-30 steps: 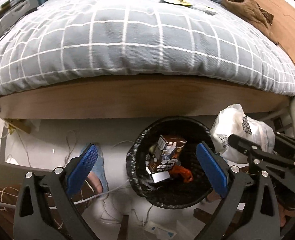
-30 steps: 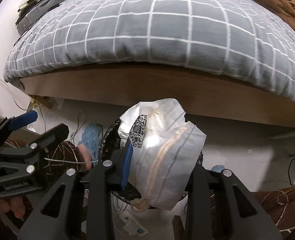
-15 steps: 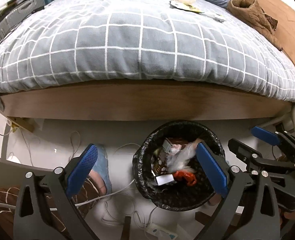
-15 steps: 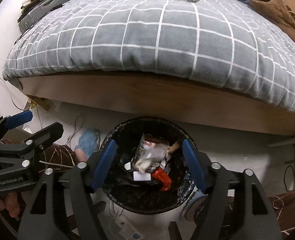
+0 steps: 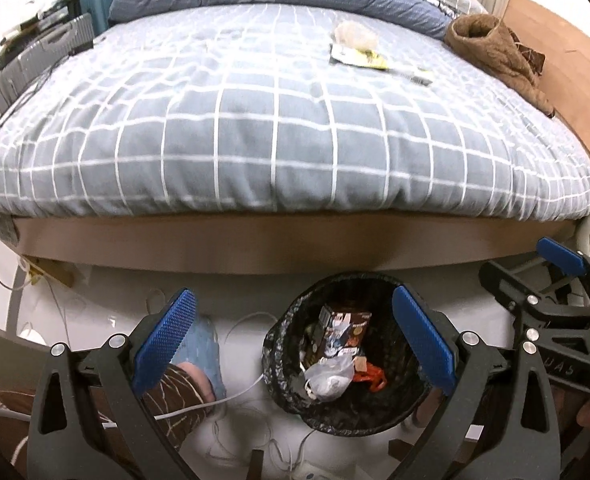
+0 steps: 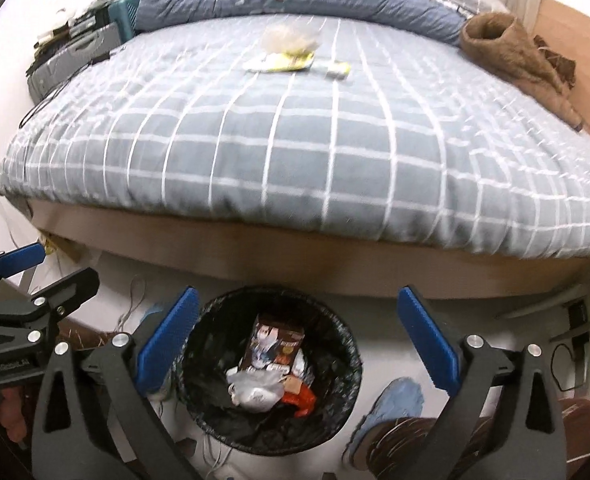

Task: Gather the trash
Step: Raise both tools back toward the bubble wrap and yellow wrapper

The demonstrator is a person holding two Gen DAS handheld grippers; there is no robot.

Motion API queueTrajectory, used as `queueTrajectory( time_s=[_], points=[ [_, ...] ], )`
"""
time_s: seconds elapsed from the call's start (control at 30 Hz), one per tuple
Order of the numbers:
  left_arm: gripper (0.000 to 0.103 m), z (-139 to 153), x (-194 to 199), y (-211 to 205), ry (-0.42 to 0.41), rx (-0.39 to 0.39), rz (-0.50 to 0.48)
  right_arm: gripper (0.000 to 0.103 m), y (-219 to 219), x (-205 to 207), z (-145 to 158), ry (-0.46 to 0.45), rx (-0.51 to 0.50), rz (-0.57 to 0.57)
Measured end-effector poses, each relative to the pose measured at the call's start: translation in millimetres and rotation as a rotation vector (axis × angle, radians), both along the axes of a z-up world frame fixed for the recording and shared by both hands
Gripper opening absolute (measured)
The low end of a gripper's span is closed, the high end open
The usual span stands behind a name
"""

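**Bin part-filled, three bits left on the bed**

Both grippers hang over the floor by the bed, jaws wide apart, nothing held. Left gripper [image 5: 291,336] brackets the trash bin [image 5: 379,424] only partly: bin sits at approx 5 o'clock in left wrist view, w/ the right-hand blue pad over its rim. Right gripper [image 6: 299,336] is more squarely above it; bin [image 6: 331,428] at 6 o'clock in that view.

Done, judging by contents: bin's black liner already holds a brown drink carton [image 6: 273,344], a crumpled clear plastic bag [image 6: 257,390] and something orange-red [image 6: 301,398] beside it. So a few items are in.

Left to do: on the grey checked duvet [image 5: 255,140], far side, approx 12–1 o'clock in left view, lie a crumpled pale wad [image 5: 353,34], a yellow-and-white wrapper [image 5: 357,56] touching it, and a small flat packet [image 5: 415,76] just beside that. Right view shows the same trio at 12 o'clock, blurred. All three look like trash, well apart from the bin, across the bed.

Brown fleece garment [image 5: 495,48] at 1–2 o'clock is prob. clothing, not trash. Cables on floor and person's blue slipper [image 5: 199,348] near the bin: not targets either.

Est.: roughly halfway, maybe more. Next calls for reaching across the duvet w/ open jaws; thin wrapper may be fiddly to pinch off soft bedding.
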State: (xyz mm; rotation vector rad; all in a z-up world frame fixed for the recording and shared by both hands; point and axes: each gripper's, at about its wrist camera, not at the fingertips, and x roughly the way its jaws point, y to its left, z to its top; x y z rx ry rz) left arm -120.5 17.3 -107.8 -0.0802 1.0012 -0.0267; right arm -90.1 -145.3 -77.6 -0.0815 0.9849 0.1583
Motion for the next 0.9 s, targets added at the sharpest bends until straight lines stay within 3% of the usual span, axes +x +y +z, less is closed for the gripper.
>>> queueTrajectory(
  time_s=[0.43, 0.63, 0.9],
  points=[
    [0.097, 50, 34, -1, -0.105, 0.004, 0.026, 0.095, -26, 33, 53, -0.132, 0.0, -0.063],
    [0.097, 72, 69, 0, -0.135, -0.019, 0.036, 0.095, -30, 67, 75, -0.174, -0.005, -0.065],
    [0.097, 88, 129, -12, -0.167, 0.009, 0.019, 0.095, -33, 126, 92, -0.223, -0.002, -0.058]
  ],
)
